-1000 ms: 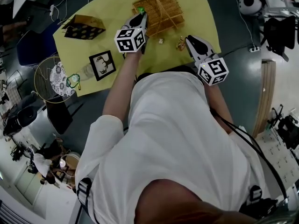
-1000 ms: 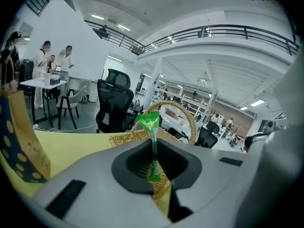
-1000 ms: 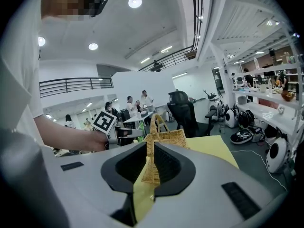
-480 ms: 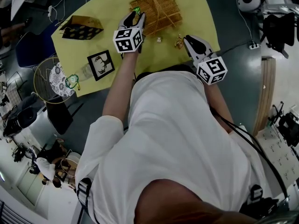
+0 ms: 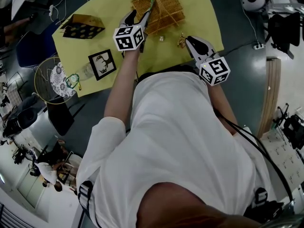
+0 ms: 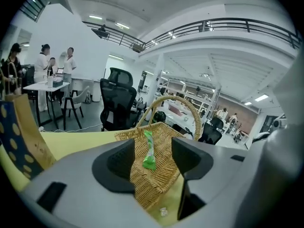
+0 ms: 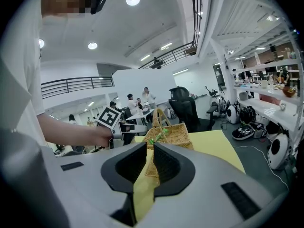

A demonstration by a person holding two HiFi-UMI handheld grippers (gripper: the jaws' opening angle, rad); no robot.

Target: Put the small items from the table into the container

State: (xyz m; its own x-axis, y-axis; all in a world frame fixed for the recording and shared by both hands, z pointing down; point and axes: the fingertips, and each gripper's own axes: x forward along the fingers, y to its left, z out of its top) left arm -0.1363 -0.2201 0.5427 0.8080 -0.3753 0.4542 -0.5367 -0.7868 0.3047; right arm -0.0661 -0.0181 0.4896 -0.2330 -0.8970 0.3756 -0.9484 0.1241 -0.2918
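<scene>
Now our left gripper (image 5: 138,17) hangs over the basket (image 5: 166,4) at twelve o'clock, jaws opening to drop the green packet (image 6: 149,152) between them; right gripper (image 5: 189,40) clenched, empty.

Woven wicker basket (image 5: 164,6), matt yellow table cover (image 5: 199,13), glossy green wrapper (image 6: 149,152)

Head cam on me: dim, flat, colours muted, corners near black. Heavy fisheye bends yellow table (image 5: 209,18) edge. My white shirt (image 5: 180,141) is brightest patch, no hard shadows. Both gripper views way brighter: ceiling lamps (image 7: 133,0) blown out, black vignette round rim, railing (image 6: 228,23) curved by lens. Wicker basket (image 6: 161,175) weave sharp mid-frame in left gripper view, foreground right at lens goes soft.
</scene>
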